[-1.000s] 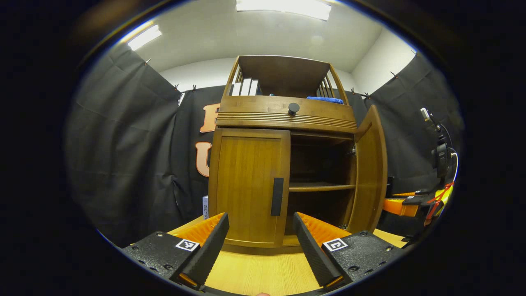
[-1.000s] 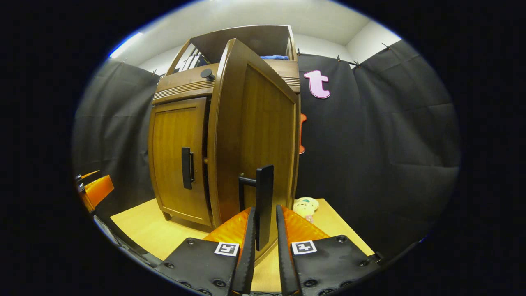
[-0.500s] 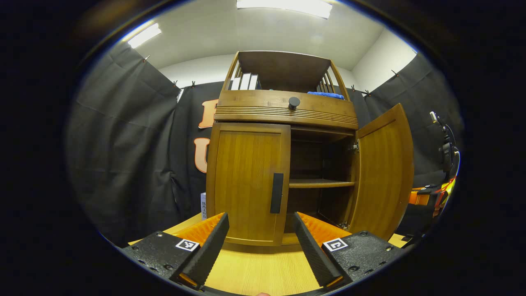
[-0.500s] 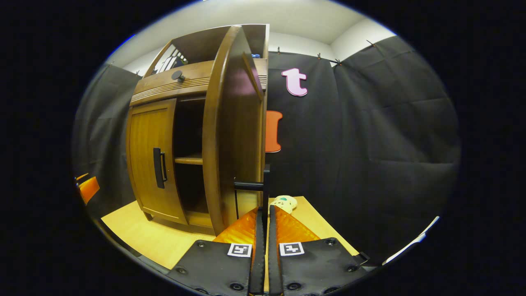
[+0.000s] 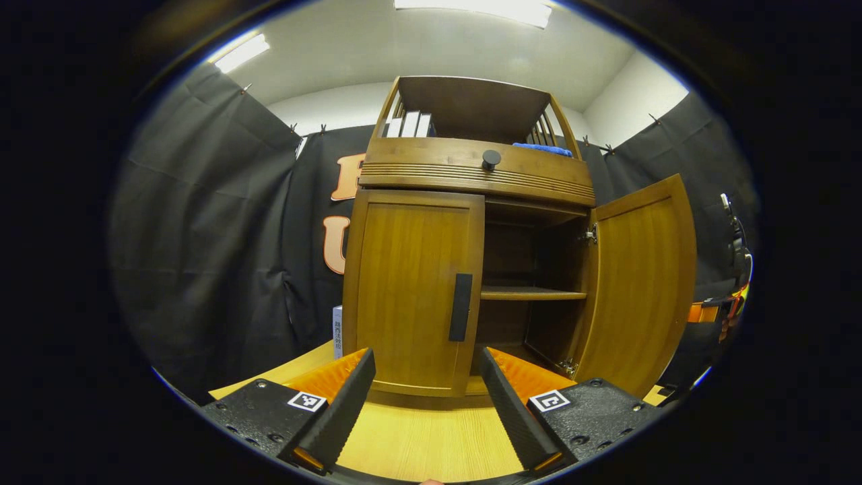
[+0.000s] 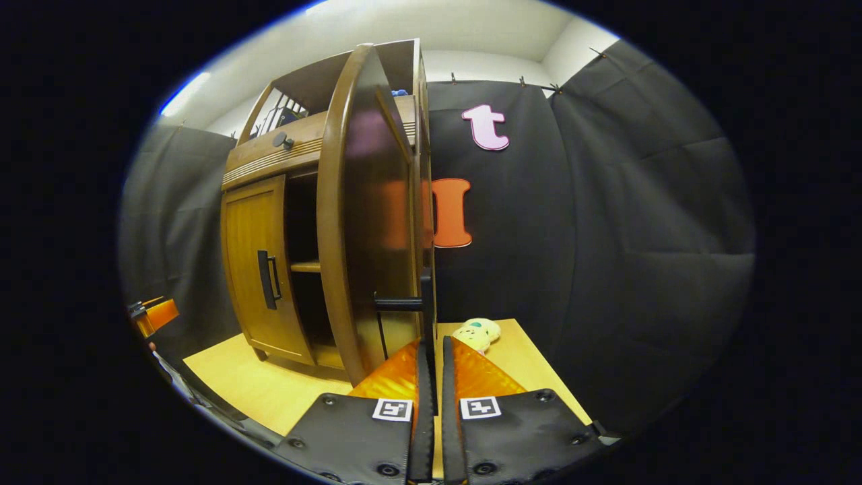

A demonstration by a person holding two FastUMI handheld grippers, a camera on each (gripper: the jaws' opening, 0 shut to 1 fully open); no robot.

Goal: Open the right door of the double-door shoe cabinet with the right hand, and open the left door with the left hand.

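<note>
Right tongs (image 6: 431, 377) pinching the right door's handle (image 6: 425, 306) could overswing its hinges; left tongs (image 5: 424, 397) spread before the shut left door (image 5: 411, 289).

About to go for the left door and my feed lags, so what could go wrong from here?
1. The right gripper is clamped on the open right door's handle; swinging wider may strain the hinge.
2. The left gripper sits open, short of the left door's handle; an off-centre approach could bump the panel.
</note>
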